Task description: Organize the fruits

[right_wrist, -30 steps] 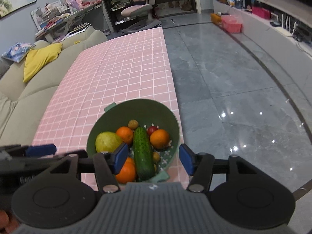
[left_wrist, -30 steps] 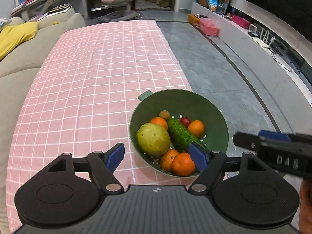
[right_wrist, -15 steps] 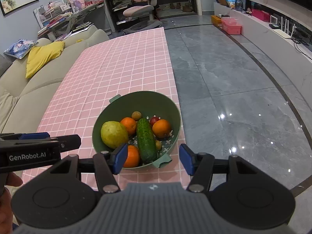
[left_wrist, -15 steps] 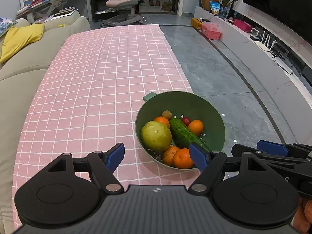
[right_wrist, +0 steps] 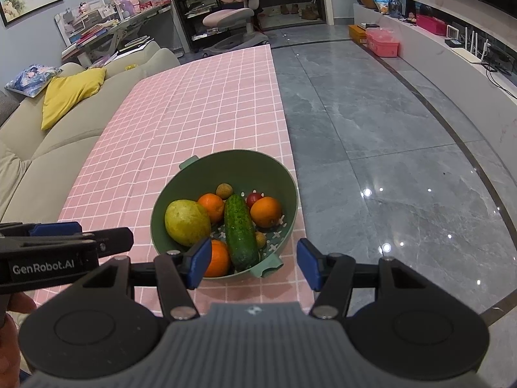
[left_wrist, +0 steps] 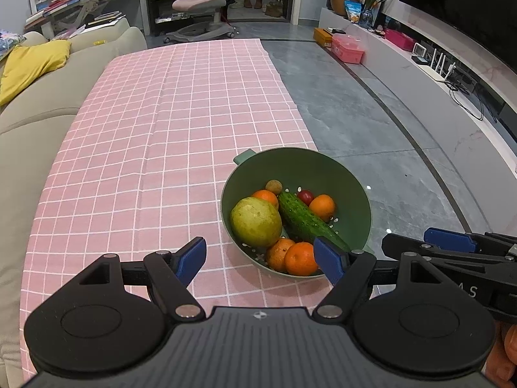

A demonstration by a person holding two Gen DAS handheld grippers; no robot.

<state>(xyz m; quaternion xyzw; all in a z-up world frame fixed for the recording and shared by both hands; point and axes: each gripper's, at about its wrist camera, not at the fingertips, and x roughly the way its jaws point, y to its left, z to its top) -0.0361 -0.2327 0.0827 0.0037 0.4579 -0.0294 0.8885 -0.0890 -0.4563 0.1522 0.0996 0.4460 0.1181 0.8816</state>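
A green colander bowl [left_wrist: 336,174] [right_wrist: 245,165] stands near the right edge of the pink checked tablecloth [left_wrist: 161,129] [right_wrist: 194,113]. It holds a yellow-green pear [left_wrist: 255,221] [right_wrist: 185,221], a cucumber [left_wrist: 307,220] [right_wrist: 240,231], several oranges [left_wrist: 321,207] [right_wrist: 265,211], a red fruit [left_wrist: 305,196] and a small brown one [left_wrist: 274,187]. My left gripper [left_wrist: 260,257] is open and empty, above the bowl's near left. My right gripper [right_wrist: 253,263] is open and empty, over the bowl's near rim.
A beige sofa [left_wrist: 48,103] with a yellow cushion [right_wrist: 71,95] runs along the table's left side. Grey tiled floor [right_wrist: 387,129] lies right of the table. A pink chair [left_wrist: 200,3] and cluttered desk stand beyond the far end. A low white TV unit [left_wrist: 420,74] lines the right wall.
Both grippers have pulled back and risen from the bowl, so it looks smaller and farther. Both stay open. The fruit has not moved.
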